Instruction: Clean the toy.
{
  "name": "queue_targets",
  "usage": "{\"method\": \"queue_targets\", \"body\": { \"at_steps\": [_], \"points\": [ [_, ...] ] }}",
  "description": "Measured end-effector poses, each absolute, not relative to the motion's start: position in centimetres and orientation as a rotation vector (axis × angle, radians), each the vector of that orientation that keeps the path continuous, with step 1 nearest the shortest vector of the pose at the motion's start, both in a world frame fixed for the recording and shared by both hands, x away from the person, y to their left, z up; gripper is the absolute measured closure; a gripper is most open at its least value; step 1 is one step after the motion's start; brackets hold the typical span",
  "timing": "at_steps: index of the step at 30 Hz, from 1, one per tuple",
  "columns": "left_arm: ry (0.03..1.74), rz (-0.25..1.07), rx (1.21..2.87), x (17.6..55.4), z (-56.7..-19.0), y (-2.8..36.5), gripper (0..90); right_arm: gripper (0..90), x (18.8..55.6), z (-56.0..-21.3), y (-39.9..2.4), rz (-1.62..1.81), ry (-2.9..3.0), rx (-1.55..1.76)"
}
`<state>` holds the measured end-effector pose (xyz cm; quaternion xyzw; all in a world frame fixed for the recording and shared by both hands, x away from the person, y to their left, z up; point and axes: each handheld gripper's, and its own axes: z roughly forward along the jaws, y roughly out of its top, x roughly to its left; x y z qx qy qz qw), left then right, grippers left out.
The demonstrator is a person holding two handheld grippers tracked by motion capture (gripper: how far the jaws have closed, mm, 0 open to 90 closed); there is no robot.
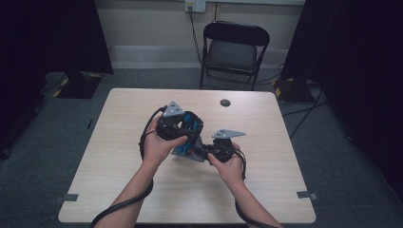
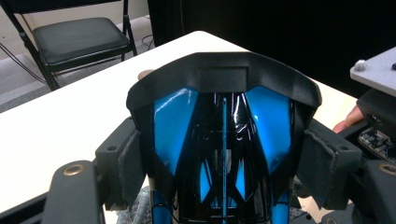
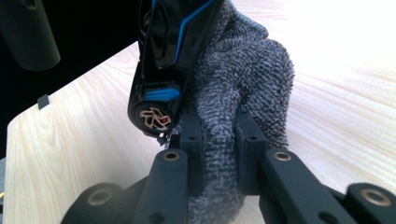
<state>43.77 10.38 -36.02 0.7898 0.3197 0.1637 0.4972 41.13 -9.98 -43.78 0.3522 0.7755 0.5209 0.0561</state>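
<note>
A glossy black and blue plastic object (image 1: 192,124) is held up over the middle of the table (image 1: 266,142). My left gripper (image 1: 183,124) is shut on it. In the left gripper view the padded jaws press the sides of the object (image 2: 224,130), with the left gripper (image 2: 224,163) gripping across its width. My right gripper (image 1: 209,151) is shut on a grey terry cloth (image 3: 243,79), which lies against the object's side (image 3: 173,46). The right gripper (image 3: 219,140) pinches the cloth's lower fold. A round emblem (image 3: 155,118) marks the object's tip.
A black folding chair (image 1: 235,47) stands beyond the table's far edge. A small dark round disc (image 1: 225,102) lies near that edge. Dark curtains hang at both sides. Cables trail from both grippers toward the table's near edge.
</note>
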Motion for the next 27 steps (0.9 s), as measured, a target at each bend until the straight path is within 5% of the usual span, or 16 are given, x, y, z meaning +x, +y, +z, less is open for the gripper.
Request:
{"method": "queue_targets", "body": {
  "at_steps": [16, 27],
  "points": [
    [0.788, 0.419, 1.888, 43.9, -34.9, 11.4, 25.5, 76.9, 40.2, -45.6, -8.8, 1.523, 2.438, 1.018],
    [0.838, 0.446, 1.895, 43.5, -35.3, 14.4, 25.5, 76.6, 41.0, -44.5, -13.6, 1.459, 2.333, 1.087]
  ]
}}
